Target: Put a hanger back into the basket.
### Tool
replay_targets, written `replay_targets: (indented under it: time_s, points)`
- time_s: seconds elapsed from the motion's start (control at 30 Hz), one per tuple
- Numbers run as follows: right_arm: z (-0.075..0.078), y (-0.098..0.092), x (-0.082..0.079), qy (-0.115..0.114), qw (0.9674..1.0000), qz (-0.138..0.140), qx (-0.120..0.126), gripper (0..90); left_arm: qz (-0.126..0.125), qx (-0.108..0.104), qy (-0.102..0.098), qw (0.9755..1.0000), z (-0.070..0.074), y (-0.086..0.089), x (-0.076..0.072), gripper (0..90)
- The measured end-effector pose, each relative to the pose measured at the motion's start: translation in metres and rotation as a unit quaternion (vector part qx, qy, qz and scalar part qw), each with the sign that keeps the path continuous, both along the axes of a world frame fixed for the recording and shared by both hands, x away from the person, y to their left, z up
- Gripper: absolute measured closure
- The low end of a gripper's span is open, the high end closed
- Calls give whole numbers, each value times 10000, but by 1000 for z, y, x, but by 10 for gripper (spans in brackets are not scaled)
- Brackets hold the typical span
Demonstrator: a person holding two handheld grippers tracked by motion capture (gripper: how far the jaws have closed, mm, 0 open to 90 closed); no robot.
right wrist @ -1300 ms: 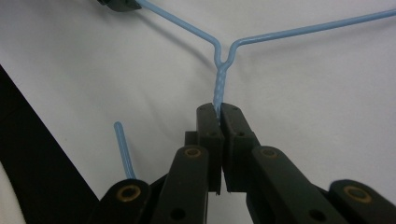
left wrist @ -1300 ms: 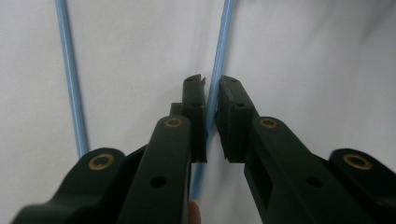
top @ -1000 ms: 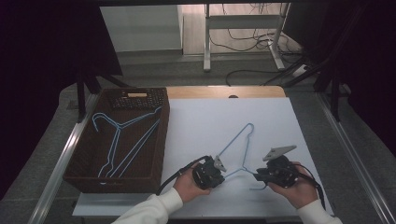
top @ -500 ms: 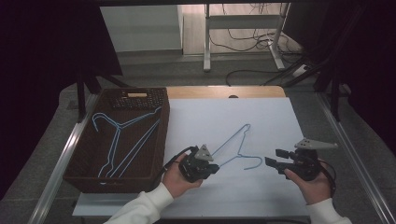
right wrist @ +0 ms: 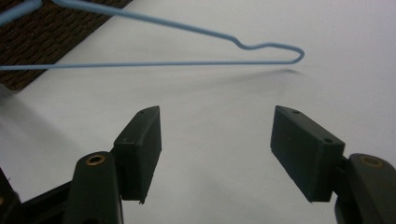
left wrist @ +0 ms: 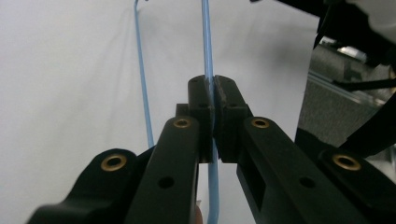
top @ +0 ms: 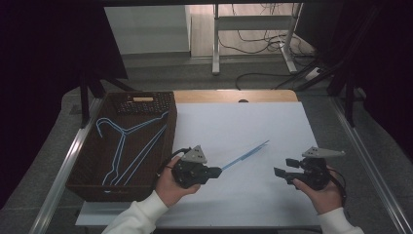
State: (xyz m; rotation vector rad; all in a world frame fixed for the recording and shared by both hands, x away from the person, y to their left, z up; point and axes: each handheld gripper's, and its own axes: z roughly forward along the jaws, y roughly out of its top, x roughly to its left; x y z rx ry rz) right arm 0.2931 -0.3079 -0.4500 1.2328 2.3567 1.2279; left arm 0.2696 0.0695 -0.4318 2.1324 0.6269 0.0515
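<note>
A blue wire hanger [top: 245, 155] hangs tilted above the white sheet [top: 243, 126], seen nearly edge-on in the high view. My left gripper [top: 218, 170] is shut on its wire; in the left gripper view the pads [left wrist: 224, 100] clamp the blue wire [left wrist: 207, 46], and a second strand runs beside them. My right gripper [top: 277, 171] is apart from the hanger, at the right of the sheet. Its jaws have just been opening and nothing is between them. In the right gripper view my right gripper [right wrist: 217, 116] points at the hanger [right wrist: 140, 64], whose far corner floats above the sheet.
A dark woven basket [top: 122, 192] stands at the left of the table with two blue hangers [top: 131, 141] lying in it. Metal rails [top: 63, 175] border the table on both sides. Cables and a desk frame [top: 214, 44] lie on the floor beyond.
The right gripper let go of the hanger, opened and drew away to the right. The left gripper raised the hanger off the sheet and carried it leftward, turning it edge-on.
</note>
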Motion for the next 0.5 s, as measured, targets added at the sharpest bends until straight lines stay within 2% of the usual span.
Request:
replay_targets:
  time_s: [0.23, 0.5]
  points:
    - [-3, 3, 0, -14, 9999, 33, -104, 339, 61, -286, -13, 9996, 15, 19, -6, 870]
    - [-5, 5, 0, 7, 9998, 80, -166, 333, 249, -620, -112, 9977, 36, 53, -14, 871]
